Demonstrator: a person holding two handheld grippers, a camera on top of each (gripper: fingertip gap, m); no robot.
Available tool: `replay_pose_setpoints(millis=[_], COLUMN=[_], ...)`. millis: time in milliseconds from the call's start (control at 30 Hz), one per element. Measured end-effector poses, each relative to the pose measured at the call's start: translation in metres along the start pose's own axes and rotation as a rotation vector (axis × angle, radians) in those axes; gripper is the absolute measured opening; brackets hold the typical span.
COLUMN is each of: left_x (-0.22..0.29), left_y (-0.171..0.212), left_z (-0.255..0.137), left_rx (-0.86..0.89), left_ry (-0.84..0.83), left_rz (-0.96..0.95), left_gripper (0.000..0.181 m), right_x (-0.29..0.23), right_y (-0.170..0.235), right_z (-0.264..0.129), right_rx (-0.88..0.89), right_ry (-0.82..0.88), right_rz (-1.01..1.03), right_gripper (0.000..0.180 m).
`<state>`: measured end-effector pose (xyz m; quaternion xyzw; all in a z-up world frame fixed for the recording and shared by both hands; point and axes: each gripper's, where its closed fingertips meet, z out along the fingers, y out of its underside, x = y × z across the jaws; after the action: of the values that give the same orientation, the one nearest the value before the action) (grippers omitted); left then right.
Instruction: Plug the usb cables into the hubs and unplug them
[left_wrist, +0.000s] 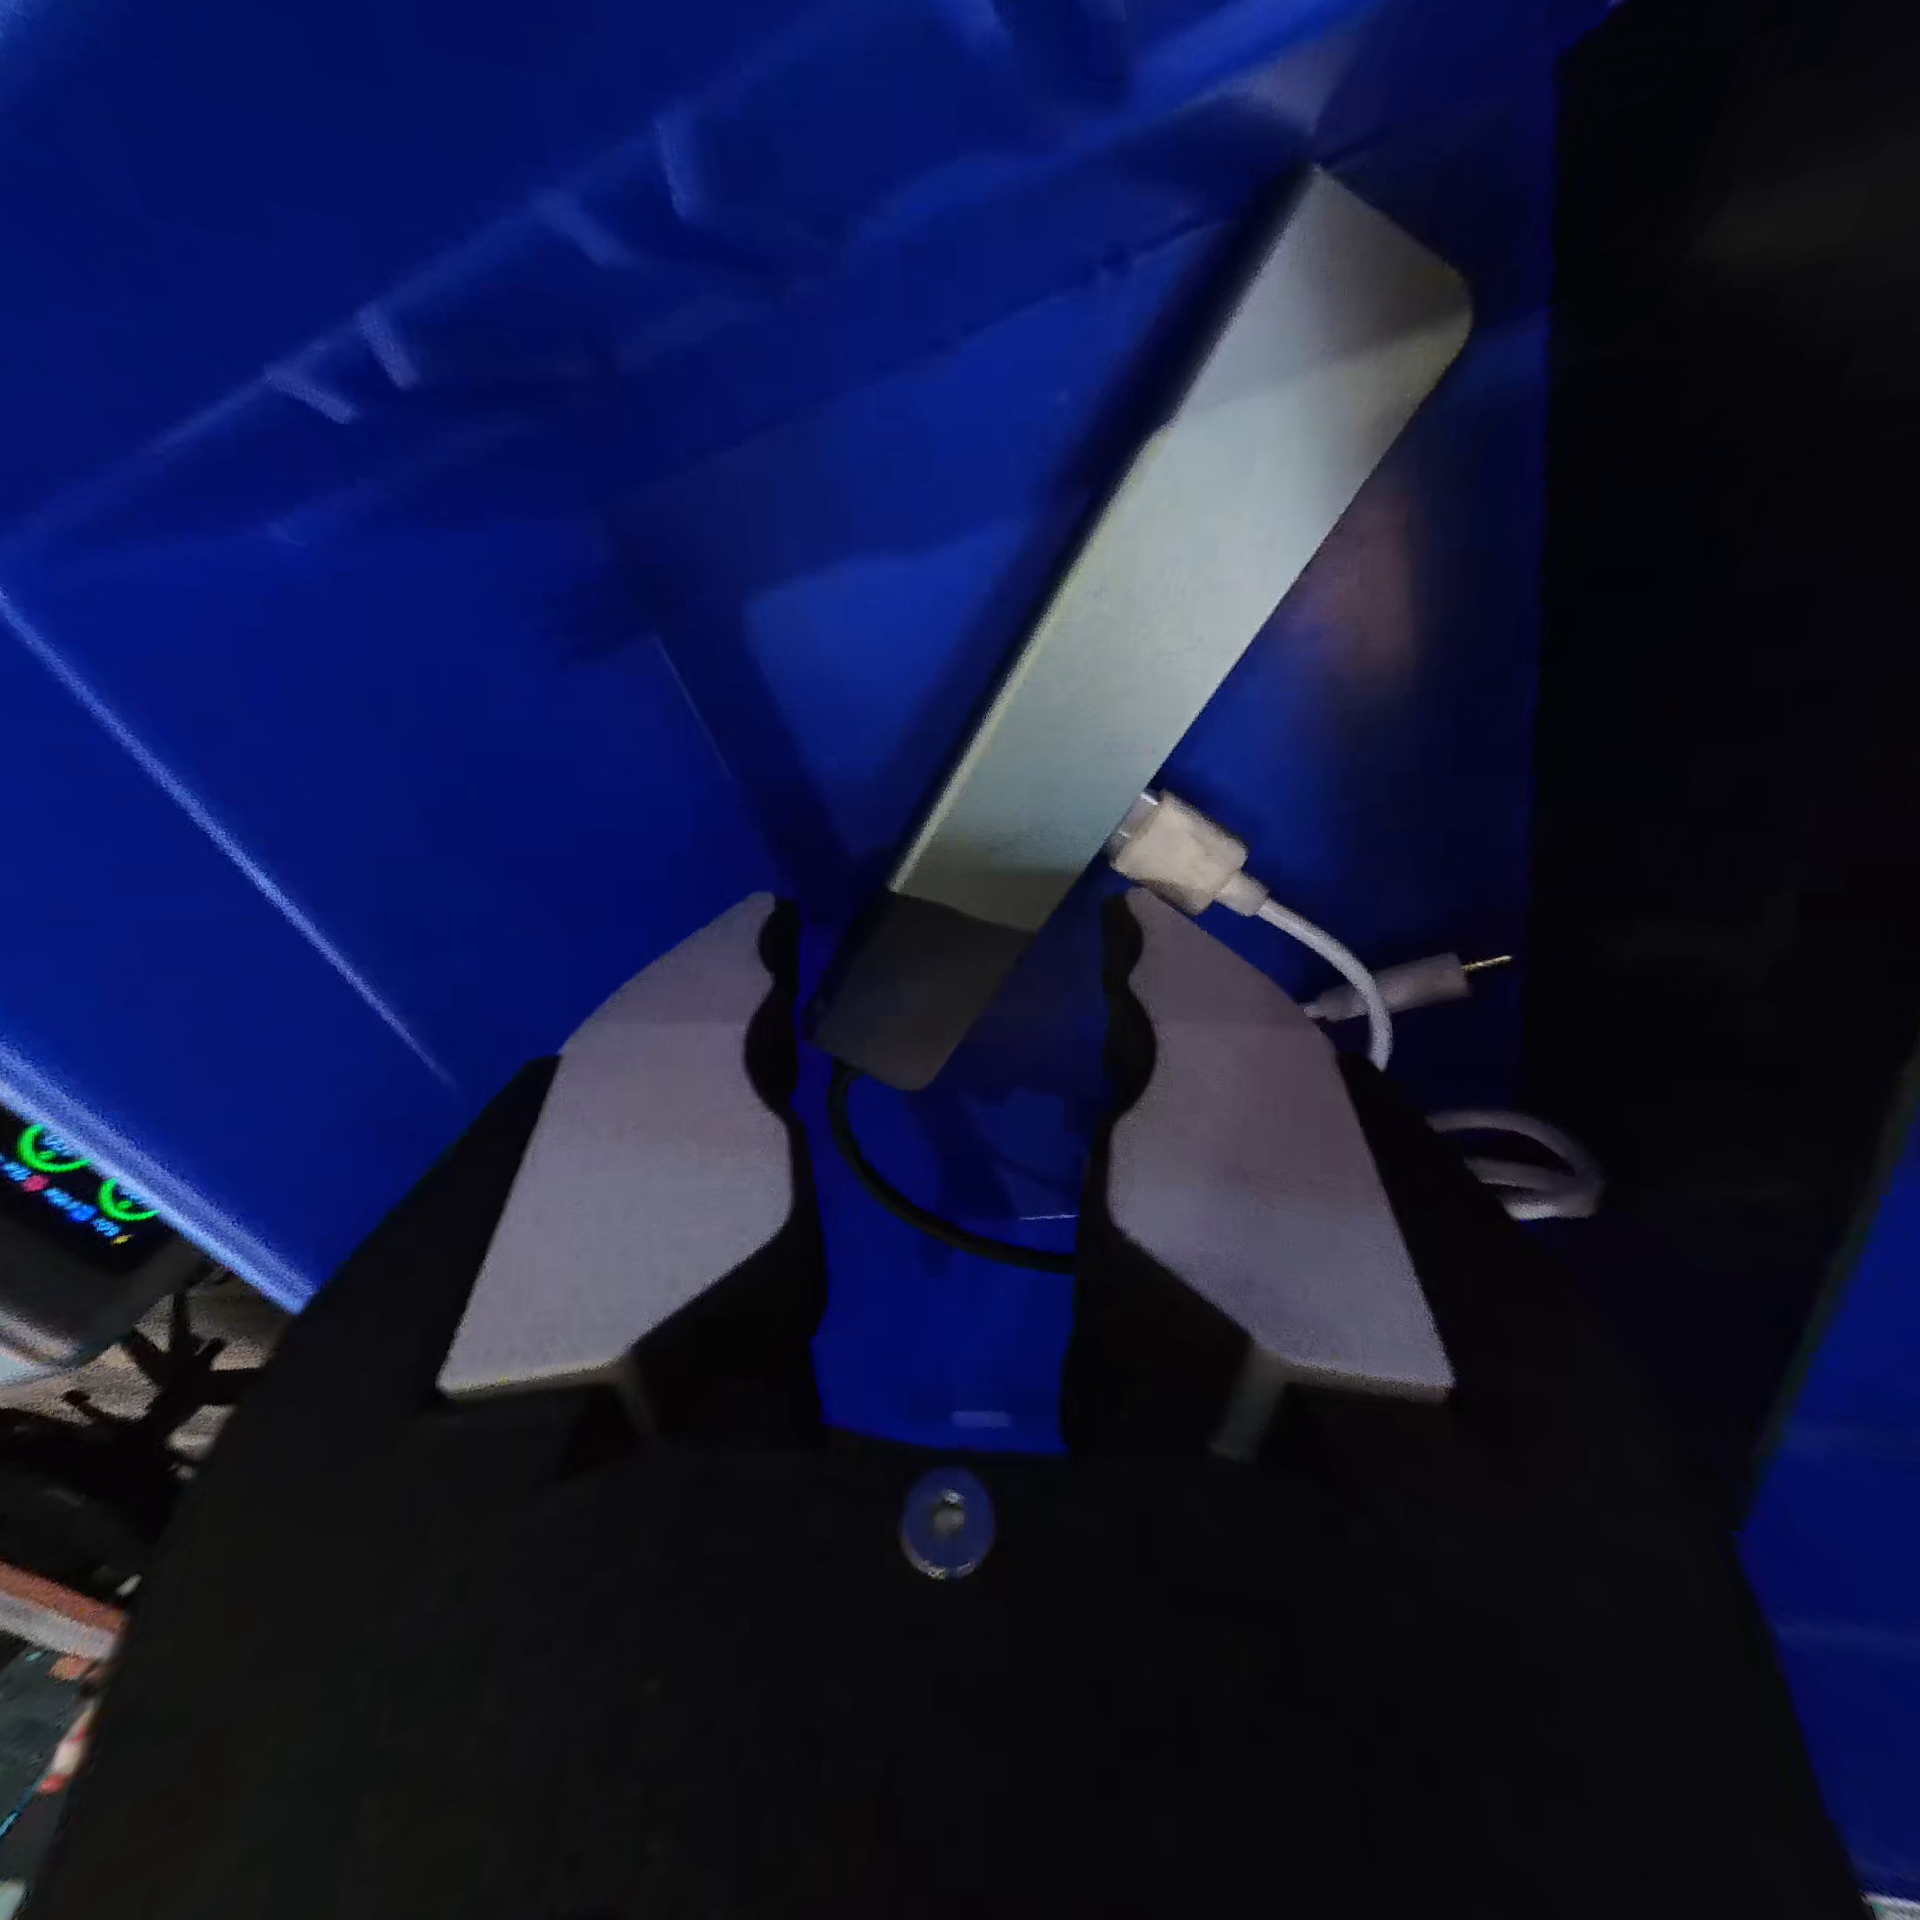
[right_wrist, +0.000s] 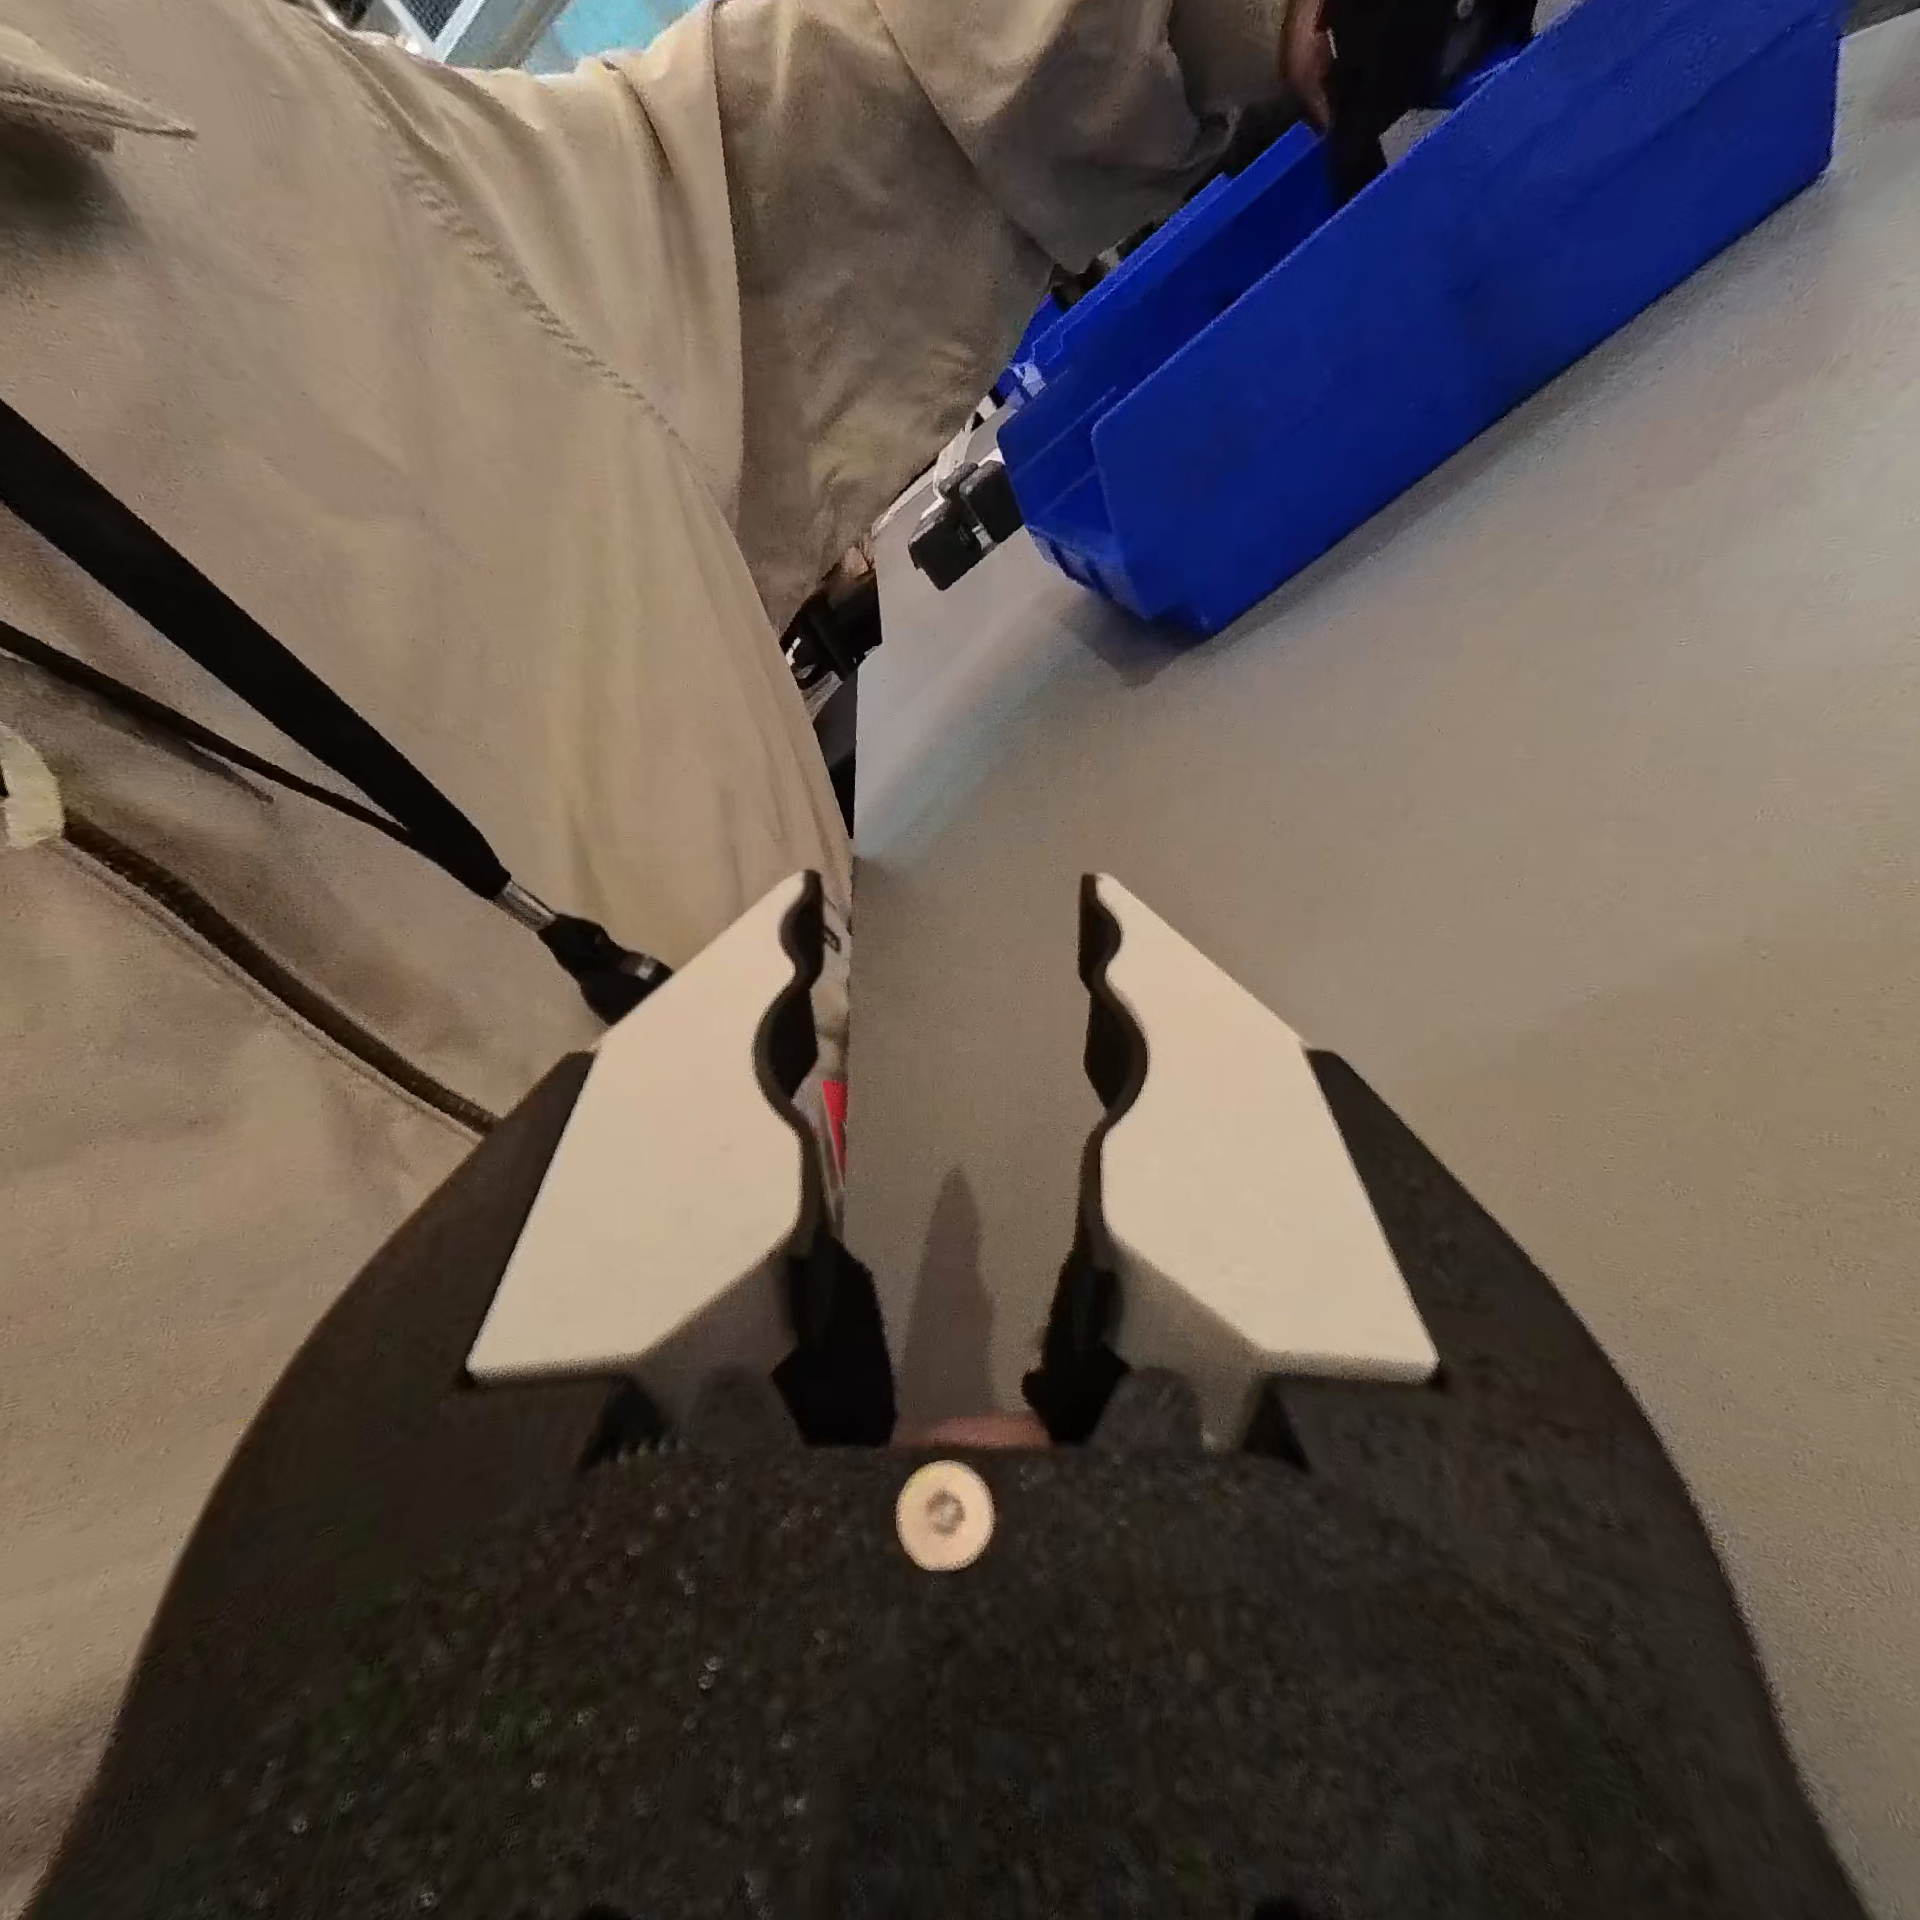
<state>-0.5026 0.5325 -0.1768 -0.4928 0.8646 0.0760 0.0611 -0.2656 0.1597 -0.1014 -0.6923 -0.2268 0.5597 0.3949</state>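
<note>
A: Left gripper (left_wrist: 940, 997) is inside the blue plastic bin (left_wrist: 416, 623), fingers apart, straddling the near end of the flat silver-grey aluminium USB hub (left_wrist: 1174, 582). Not clamped. The left finger looks to be touching the hub's edge; blur makes it uncertain.

B: Cable status?

A: White USB cable (left_wrist: 1351, 977) is seated by its white plug (left_wrist: 1179, 847) in the hub's side port. The hub's own thin black lead (left_wrist: 914, 1216) loops under the jaws.

B: Risks?

A: Closing now could pinch that black lead, or skew the hub and strain the plug.

B: Right side?

A: Right gripper (right_wrist: 951, 997) is spread and empty over the grey tabletop (right_wrist: 1455, 935), well apart from the bin (right_wrist: 1455, 312).
</note>
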Motion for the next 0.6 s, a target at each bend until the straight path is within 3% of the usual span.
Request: replay_pose_setpoints(millis=[367, 500, 600], left_x=[0.005, 0.003, -0.010], left_y=[0.008, 0.024, 0.033], left_z=[0.006, -0.032, -0.091], left_rx=[-0.138, -0.198, -0.193], left_ry=[0.065, 0.018, -0.091], left_rz=[0.109, -0.012, -0.138], left_gripper=[0.040, 0.036, 0.033], right_x=[-0.015, -0.014, -0.010], right_y=[0.004, -0.001, -0.005], right_z=[0.009, 0.006, 0.006], right_rx=[-0.032, -0.017, -0.023], right_ry=[-0.054, -0.036, 0.013], right_rz=[-0.016, -0.031, -0.081], right_gripper=[0.049, 0.049, 0.049])
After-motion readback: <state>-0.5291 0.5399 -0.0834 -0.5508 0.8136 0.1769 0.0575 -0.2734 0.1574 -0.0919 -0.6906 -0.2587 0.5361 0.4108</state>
